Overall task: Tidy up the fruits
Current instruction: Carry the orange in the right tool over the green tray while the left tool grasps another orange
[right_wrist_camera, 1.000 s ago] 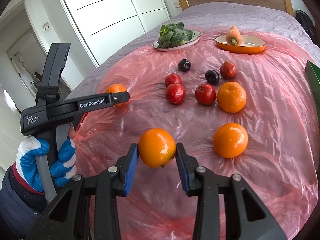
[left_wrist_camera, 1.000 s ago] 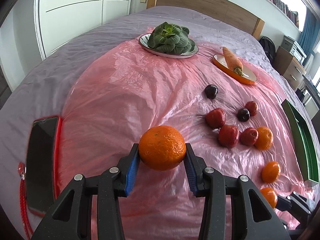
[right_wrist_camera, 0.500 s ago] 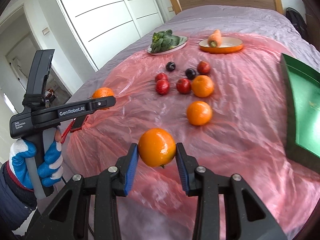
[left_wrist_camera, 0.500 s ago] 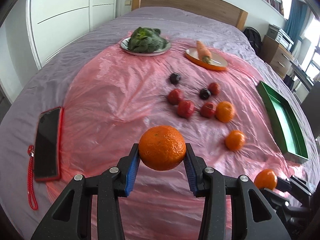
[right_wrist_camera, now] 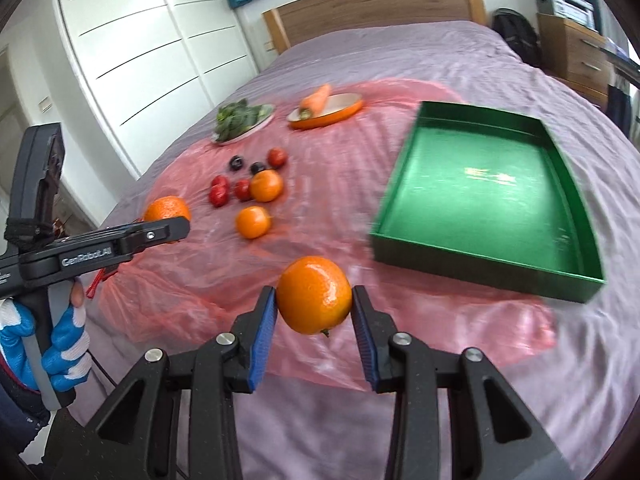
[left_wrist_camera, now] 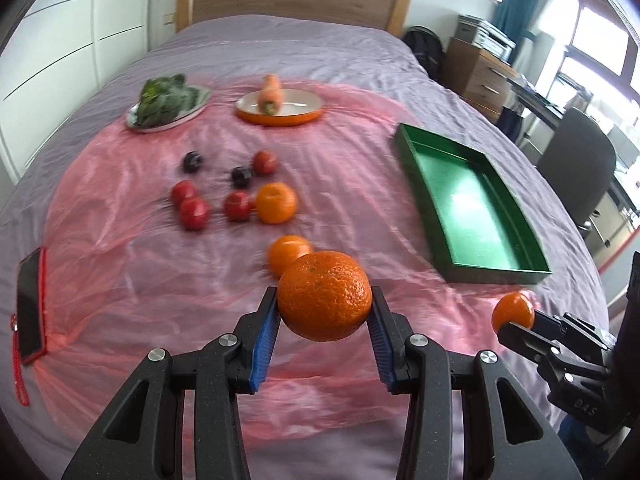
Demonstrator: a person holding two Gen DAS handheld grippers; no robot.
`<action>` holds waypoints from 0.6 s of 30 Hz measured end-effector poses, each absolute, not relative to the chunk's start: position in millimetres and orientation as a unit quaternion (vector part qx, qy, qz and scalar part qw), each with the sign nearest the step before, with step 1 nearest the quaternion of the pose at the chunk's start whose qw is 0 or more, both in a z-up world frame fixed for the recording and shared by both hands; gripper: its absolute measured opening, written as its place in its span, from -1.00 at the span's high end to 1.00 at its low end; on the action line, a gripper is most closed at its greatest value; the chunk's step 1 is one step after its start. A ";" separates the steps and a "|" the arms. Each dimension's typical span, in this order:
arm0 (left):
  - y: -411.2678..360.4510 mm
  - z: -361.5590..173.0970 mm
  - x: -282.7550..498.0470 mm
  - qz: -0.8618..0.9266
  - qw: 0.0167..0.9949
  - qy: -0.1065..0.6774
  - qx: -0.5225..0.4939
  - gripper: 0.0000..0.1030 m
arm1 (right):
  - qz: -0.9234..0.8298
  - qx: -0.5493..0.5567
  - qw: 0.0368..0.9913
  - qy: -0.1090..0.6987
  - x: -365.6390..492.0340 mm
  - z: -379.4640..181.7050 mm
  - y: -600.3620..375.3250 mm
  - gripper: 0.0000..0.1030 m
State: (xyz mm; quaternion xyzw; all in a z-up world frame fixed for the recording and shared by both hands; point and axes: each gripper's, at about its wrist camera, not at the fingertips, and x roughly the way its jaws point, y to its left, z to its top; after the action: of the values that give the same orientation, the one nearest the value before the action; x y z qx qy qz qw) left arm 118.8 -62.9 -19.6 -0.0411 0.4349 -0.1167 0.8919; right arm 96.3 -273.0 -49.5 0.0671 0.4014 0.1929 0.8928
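The shallow rectangular green tray (right_wrist_camera: 486,196), a second ago only a sliver at the edge of view, now lies in full sight on the pink plastic sheet (left_wrist_camera: 132,264). Both grippers have swung toward it. The left gripper (left_wrist_camera: 324,322) clamps a large bumpy orange (left_wrist_camera: 324,295); the right gripper (right_wrist_camera: 315,317) pinches a smaller smooth orange (right_wrist_camera: 314,295).

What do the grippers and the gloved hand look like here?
Both grippers, left gripper and right gripper, are black speckled plastic with silver pivot screws and ribbed blue pads. The left one's side reads "GenRobot.AI" in white. The hand wears a blue-and-white glove and a dark sleeve.
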 end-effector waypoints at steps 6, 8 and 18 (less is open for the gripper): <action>-110.9 -6.6 131.5 -0.159 0.888 0.430 -0.030 0.27 | 0.145 0.083 0.905 0.392 93.5 -47.2 -324.5 -0.35; -126.1 -3.7 138.4 -0.171 0.887 0.428 -0.027 0.27 | 0.130 0.087 0.909 0.387 96.2 -45.7 -340.6 -0.35; -202.2 -3.5 195.5 -0.214 0.884 0.416 0.003 0.27 | 0.084 0.082 0.924 0.363 150.7 -37.4 -398.1 -0.35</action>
State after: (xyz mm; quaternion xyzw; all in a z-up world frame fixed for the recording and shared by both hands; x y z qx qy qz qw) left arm 195.5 -202.2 -3.5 0.0027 0.4158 -0.2142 0.8839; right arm 150.7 -398.1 -37.4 0.0817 0.3634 0.0841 0.9242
